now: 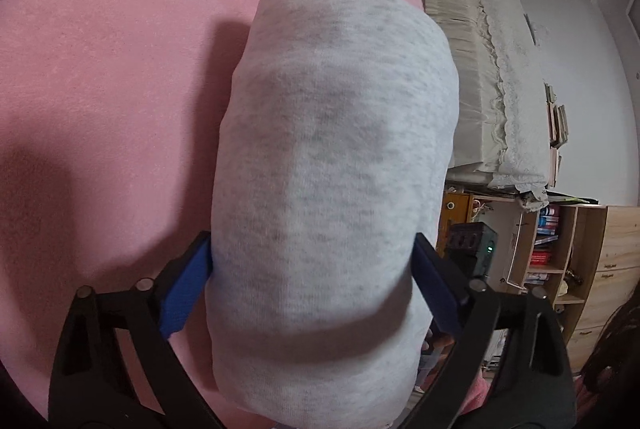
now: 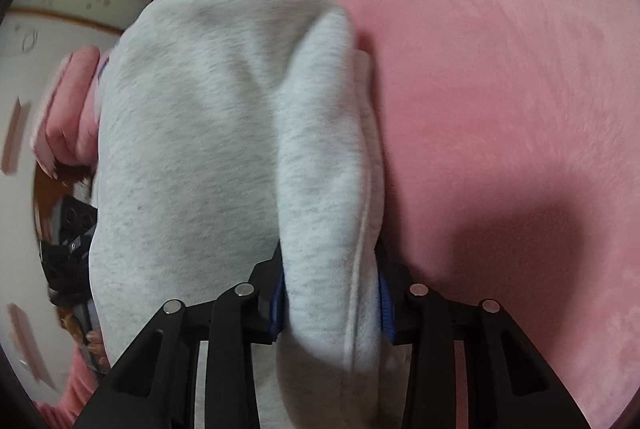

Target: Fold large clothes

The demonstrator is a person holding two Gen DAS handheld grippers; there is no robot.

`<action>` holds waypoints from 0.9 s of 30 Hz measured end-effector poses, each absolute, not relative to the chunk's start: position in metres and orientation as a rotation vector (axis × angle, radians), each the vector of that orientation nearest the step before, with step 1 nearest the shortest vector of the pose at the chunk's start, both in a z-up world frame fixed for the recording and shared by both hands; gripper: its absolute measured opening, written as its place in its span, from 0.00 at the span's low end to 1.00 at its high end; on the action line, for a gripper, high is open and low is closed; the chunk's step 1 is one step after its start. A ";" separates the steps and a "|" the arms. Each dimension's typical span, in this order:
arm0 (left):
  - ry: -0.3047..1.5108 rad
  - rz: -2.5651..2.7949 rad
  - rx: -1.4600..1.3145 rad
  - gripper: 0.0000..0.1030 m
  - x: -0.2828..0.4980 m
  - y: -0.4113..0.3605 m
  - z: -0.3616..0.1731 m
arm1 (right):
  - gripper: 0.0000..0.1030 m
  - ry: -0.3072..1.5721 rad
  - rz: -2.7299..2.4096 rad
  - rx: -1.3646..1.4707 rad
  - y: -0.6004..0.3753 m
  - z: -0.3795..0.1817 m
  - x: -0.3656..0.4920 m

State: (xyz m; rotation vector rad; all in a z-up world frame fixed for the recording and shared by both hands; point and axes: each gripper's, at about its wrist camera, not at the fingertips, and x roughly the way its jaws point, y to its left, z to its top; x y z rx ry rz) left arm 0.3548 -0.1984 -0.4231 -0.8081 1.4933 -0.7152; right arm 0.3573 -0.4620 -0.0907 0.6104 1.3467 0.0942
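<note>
Left gripper (image 1: 312, 289) jaws wide, clamping thick folded grey sweatshirt (image 1: 332, 157); right gripper (image 2: 330, 303) pinching narrower fold, frame centre, over pink blanket (image 1: 112, 49). Advise: lower level, release together.

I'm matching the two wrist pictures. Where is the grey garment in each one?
Left wrist: grey garment fills the centre, a thick bundle between the wide-set tongs.
Right wrist: grey garment runs centre-left, a fold pinched in the tongs.
Shared landmark: the pink blanket beneath it.
</note>
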 end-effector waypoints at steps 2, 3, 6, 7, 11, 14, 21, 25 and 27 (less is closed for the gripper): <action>1.457 -0.764 -0.811 0.86 0.349 -0.194 -0.413 | 0.31 1.306 0.118 0.510 -0.445 -0.067 0.356; 1.443 -0.779 -0.822 0.85 0.345 -0.183 -0.408 | 0.31 1.290 0.126 0.491 -0.440 -0.058 0.355; 1.411 -0.806 -0.904 0.83 0.338 -0.146 -0.394 | 0.30 1.250 0.128 0.527 -0.429 -0.030 0.351; 1.402 -0.817 -0.919 0.83 0.333 -0.130 -0.393 | 0.30 1.245 0.129 0.523 -0.424 -0.023 0.351; 1.357 -0.859 -0.946 0.83 0.336 -0.059 -0.377 | 0.30 1.225 0.160 0.453 -0.373 0.005 0.357; 1.312 -0.836 -0.912 0.83 0.346 0.003 -0.349 | 0.29 1.209 0.190 0.465 -0.324 0.016 0.369; 1.079 -0.652 -0.781 0.83 0.379 0.212 -0.248 | 0.29 1.117 0.398 0.524 -0.158 0.034 0.428; 0.946 -0.496 -0.745 0.83 0.400 0.341 -0.193 | 0.29 1.073 0.550 0.586 -0.048 0.040 0.481; 0.889 -0.426 -0.705 0.83 0.406 0.394 -0.171 | 0.29 1.066 0.606 0.598 -0.001 0.044 0.508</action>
